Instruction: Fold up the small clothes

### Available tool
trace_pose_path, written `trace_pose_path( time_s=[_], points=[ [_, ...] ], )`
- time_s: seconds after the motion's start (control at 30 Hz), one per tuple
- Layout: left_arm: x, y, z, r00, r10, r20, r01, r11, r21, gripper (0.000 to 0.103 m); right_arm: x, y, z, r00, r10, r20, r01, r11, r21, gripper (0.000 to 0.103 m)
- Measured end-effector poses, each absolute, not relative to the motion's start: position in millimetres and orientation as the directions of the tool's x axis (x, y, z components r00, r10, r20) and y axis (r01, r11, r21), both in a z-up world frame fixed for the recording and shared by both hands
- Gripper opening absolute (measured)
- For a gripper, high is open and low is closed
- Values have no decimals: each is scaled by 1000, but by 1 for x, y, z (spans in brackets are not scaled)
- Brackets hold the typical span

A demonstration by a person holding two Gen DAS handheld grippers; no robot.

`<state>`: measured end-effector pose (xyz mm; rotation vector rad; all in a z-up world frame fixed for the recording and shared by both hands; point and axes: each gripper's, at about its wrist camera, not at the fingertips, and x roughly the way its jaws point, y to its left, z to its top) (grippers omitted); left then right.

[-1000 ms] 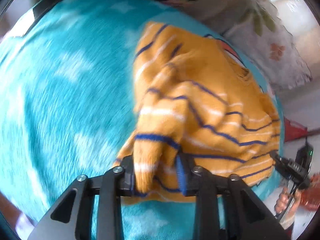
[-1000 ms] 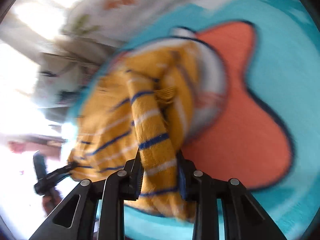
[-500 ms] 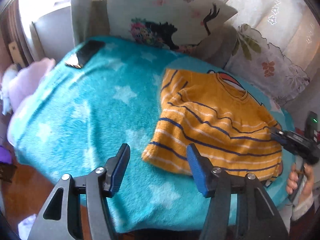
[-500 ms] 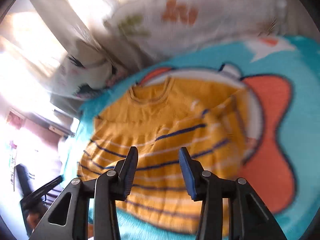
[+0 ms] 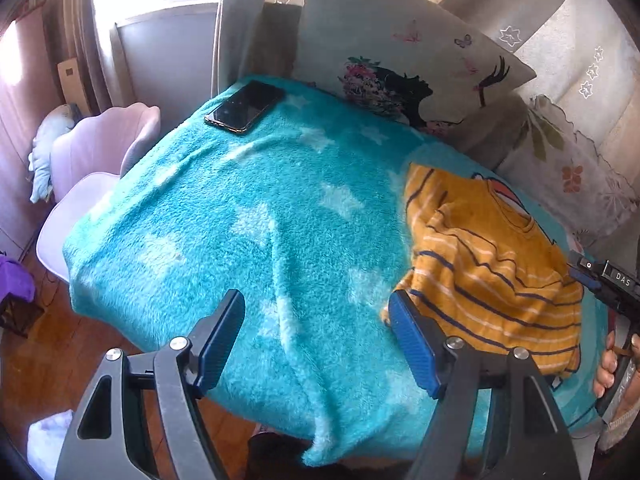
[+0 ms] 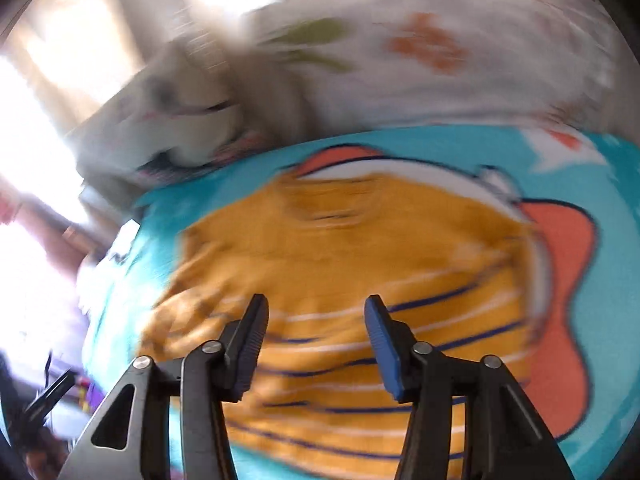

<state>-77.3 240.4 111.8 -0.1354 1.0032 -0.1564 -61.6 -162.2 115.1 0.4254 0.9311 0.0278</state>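
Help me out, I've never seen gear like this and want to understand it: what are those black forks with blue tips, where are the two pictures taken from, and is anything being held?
Each fork is a hand-held tool with tongs, one per hand, with a camera looking along its fingers. One picture is from the left tongs, the other, blurred, from the right tongs. A yellow striped sweater lies on a turquoise blanket, sleeves folded in; a phone lies at the far corner. Both tongs have just been opening and hold nothing. At the left view's right edge, a hand grips the other tool.
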Motion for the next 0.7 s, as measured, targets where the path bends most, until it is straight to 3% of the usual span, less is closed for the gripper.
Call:
trace_pose_path(
  time_s=[0.13,0.3,0.4,0.53,0.57,0.7],
  points=[
    [-64,254,109,533,-186,-826,112,982,-149,73,-22,-76,105,530,293,-795,49,926,374,60],
    [-40,287,99,513,-200,-835,129,979,-155,73,23,-5,78,448,233,-863,72,953,294,61],
    [-30,305,93,500,-203,-842,126,979,-161,73,42,28,58,416,76,-906,112,985,134,67],
    [-20,326,83,480,-208,-853,120,978,-171,73,49,56,32,381,-169,-909,146,982,-121,66],
    [-18,330,81,475,-209,-855,118,978,-174,73,47,62,32,403,-205,-892,142,977,-160,65],
    [-9,339,71,446,-234,-864,113,972,-205,73,45,67,35,414,-233,-880,138,972,-193,39]
  ],
)
